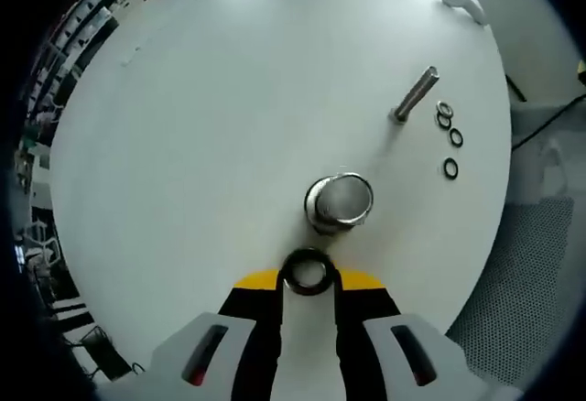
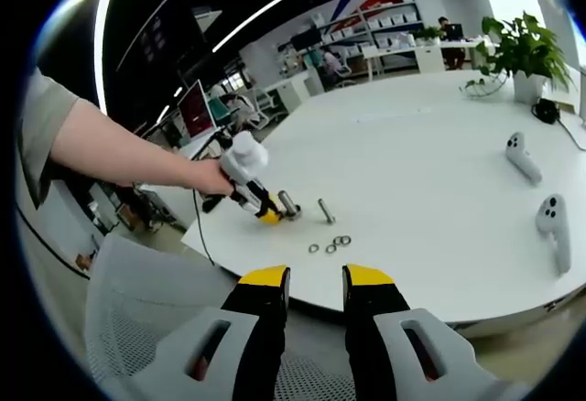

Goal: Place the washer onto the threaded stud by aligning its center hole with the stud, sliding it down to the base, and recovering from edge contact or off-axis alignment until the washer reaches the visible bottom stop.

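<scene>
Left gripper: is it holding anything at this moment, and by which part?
Yes. The left gripper holds a dark washer by opposite sides of its rim, between the yellow fingers, just short of the large stud.

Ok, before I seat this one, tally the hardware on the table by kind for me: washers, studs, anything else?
Washers: 5 (1 in the left gripper at; 4 loose on the table at)
Threaded studs: 2 ()
White handheld controllers: 2 ()
Total: 9
</scene>
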A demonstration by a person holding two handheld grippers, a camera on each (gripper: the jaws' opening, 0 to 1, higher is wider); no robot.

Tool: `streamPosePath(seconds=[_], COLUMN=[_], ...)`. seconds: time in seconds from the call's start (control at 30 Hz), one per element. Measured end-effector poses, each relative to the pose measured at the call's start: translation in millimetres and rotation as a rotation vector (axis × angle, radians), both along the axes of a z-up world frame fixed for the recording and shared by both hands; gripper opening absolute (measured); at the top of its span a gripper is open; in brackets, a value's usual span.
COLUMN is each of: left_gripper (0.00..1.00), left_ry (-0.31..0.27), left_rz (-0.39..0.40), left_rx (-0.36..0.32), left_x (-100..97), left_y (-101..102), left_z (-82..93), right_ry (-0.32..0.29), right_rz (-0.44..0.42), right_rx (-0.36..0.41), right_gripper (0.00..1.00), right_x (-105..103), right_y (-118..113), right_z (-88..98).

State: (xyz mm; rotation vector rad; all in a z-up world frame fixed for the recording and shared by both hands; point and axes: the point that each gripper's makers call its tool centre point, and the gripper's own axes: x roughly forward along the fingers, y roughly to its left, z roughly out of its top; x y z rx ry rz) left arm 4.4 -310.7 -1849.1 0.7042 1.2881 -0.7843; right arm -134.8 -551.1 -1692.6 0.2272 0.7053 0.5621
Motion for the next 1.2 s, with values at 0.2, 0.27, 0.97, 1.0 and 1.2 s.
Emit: streamPosePath(seconds=[0.2, 0.27, 0.97, 1.0, 1.2], left_gripper=[0.19, 0.19, 0.19, 0.19, 0.19], left_ry=[-0.024, -0.043, -0.080, -0.083, -0.079], left_rz=[-0.020, -0.041, -0.120, -0.122, -0.119], left_rx=[-0.026, -0.021, -0.164, -0.164, -0.166], left_x=[4.1, 7.6, 13.0, 14.0, 18.3], left_y=[2, 3, -28, -29, -37], left_z=[18.3, 24.4, 72.1, 72.4, 70.1], right_ry=[-0.002, -0.004, -0.011, -0.012, -0.013], right_rz=[0.000, 0.003, 0.005, 0.003, -0.001], right_rx=[0.001, 0.001, 0.005, 0.006, 0.009], right_gripper=[0.25, 0.26, 0.26, 0.26, 0.26], right_x=[0, 0, 0, 1, 1], right_y=[0, 0, 0, 0, 0], right_z=[0.6, 0.8, 1.9, 2.0, 2.4])
